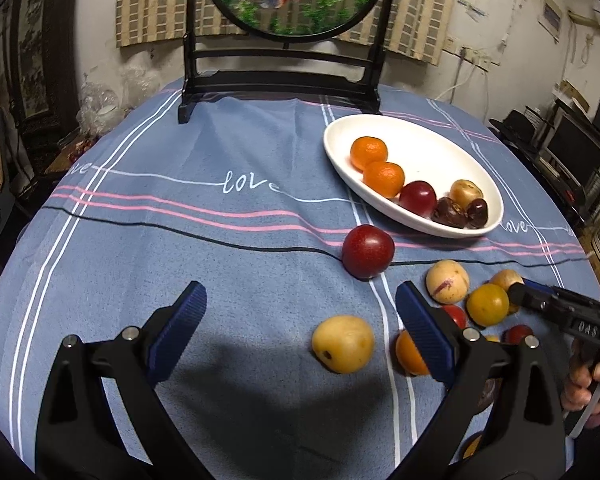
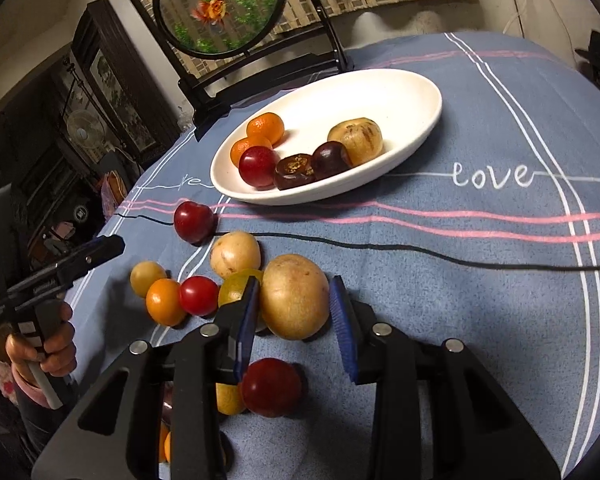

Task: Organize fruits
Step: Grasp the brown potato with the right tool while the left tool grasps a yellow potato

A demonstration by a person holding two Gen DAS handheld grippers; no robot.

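A white oval plate (image 1: 432,140) (image 2: 404,92) holds two oranges, a red plum, dark fruits and a tan fruit. Loose fruit lies on the blue cloth in front of it. My right gripper (image 2: 294,300) is open, its blue pads on either side of a large tan fruit (image 2: 294,296), close to both sides; contact is unclear. A red fruit (image 2: 271,386) lies under it. My left gripper (image 1: 300,308) is open and empty above the cloth, near a yellow fruit (image 1: 343,344) and a red plum (image 1: 368,251). The right gripper also shows in the left wrist view (image 1: 518,294).
A round fish screen on a black stand (image 1: 288,80) stands behind the plate. A cluster of small fruits (image 2: 180,296) lies left of the right gripper. The left gripper shows at the left of the right wrist view (image 2: 108,246). The table edge curves away on both sides.
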